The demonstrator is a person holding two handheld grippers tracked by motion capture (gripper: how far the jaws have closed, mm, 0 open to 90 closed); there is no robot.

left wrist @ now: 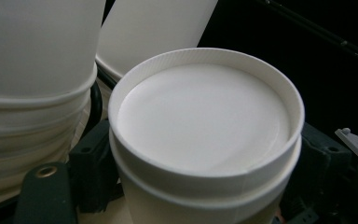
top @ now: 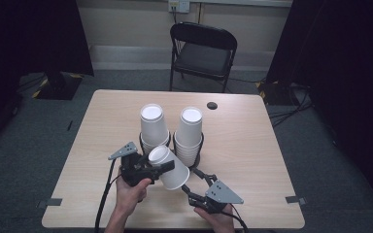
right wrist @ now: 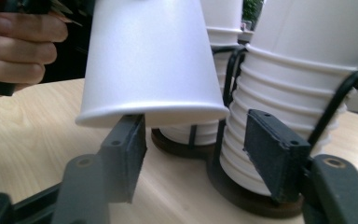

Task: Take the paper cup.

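This looks like a lab or a recording room set up for tests, not a home. A plain pale wood tabletop (top: 252,145) stands alone on grey carpet (top: 39,145), with black curtains (top: 349,58) hanging at the far left and far right. Strips of tape (top: 295,199) mark the floor at the near table corners. A black folding chair (top: 203,53) stands empty at the far side, under a wall socket (top: 178,6) on a bare cream wall. Loose cables (top: 286,114) run over the carpet at the right.
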